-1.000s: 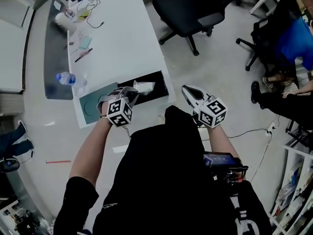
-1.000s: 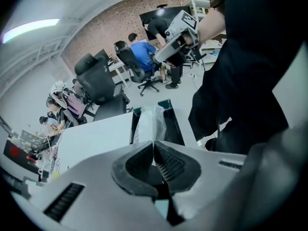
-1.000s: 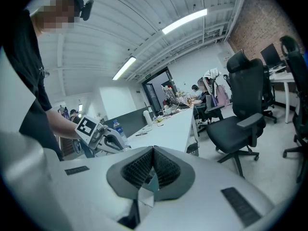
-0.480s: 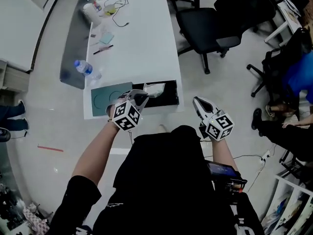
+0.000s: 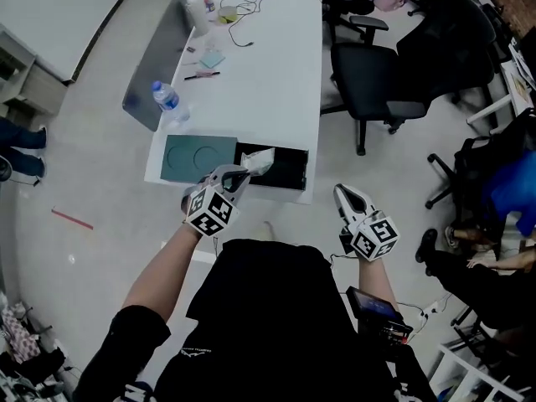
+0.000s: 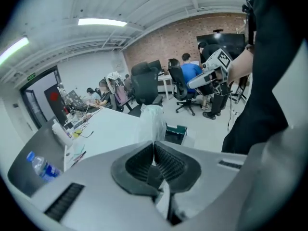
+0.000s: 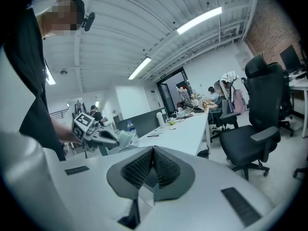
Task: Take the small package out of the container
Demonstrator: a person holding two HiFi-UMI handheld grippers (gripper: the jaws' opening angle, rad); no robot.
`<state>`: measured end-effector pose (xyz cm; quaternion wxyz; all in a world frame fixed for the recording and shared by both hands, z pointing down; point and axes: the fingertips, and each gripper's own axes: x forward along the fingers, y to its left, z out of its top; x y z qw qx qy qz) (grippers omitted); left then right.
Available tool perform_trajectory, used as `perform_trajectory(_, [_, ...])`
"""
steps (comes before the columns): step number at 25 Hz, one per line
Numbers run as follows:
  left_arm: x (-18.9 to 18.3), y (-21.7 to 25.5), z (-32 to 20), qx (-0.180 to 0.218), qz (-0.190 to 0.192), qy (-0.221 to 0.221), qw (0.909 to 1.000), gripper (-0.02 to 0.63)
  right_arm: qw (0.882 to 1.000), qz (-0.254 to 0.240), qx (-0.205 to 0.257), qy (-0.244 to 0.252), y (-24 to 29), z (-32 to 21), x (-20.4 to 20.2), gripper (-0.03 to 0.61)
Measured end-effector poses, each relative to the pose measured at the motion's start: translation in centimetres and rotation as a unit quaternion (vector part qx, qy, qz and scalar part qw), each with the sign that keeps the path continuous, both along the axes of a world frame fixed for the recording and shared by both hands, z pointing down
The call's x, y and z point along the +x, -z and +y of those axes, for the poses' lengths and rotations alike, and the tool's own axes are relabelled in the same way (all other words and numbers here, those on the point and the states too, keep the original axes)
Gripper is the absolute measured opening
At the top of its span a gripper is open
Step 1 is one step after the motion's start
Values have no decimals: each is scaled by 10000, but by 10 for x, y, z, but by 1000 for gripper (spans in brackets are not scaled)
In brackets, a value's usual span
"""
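Observation:
The small package (image 5: 258, 161) is a crumpled whitish plastic pouch, and my left gripper (image 5: 240, 174) is shut on it. It hangs over the left end of the black container (image 5: 285, 169), which stands at the near end of the white table (image 5: 276, 74). In the left gripper view the pouch (image 6: 151, 121) rises from between the closed pads (image 6: 168, 163), with the container (image 6: 176, 133) beyond it. My right gripper (image 5: 342, 194) is shut and holds nothing, out over the floor to the right of the table. The right gripper view shows the closed right gripper (image 7: 153, 150) and the left gripper (image 7: 96, 134) with the pouch.
A dark green mat (image 5: 195, 154) lies left of the container. A water bottle (image 5: 166, 97), pens, cables and a white cup lie further up the table. A black office chair (image 5: 377, 90) stands right of the table. People sit at the far right (image 5: 511, 193).
The head view has swung, so the table now sits further right and higher. My left gripper still grips the pouch above the container. The right gripper has kept its place beside my body.

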<state>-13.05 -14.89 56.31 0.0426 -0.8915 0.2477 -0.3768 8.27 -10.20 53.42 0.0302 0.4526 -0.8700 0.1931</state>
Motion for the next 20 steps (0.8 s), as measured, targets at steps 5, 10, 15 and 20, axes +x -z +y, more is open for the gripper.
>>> perform_trajectory(5, [-5,-1,29,-39,333,545,9980,18,9996,32,58,285,1,12,6,26])
perform_trajectory(10, [-14,2,54,-176,848,1171,9893,18,9982,-3,79,602,1,27,3,26])
perform_trajectory(15, [-26,6,78,-292,1494,1846,9710,18,9958,-15,61,915,-4,44,-3,26])
perform_trajectory(20, [-40,4,107,-290,1718,2350,9562,18,9927,-6,69,1204,-7,54,-10,26])
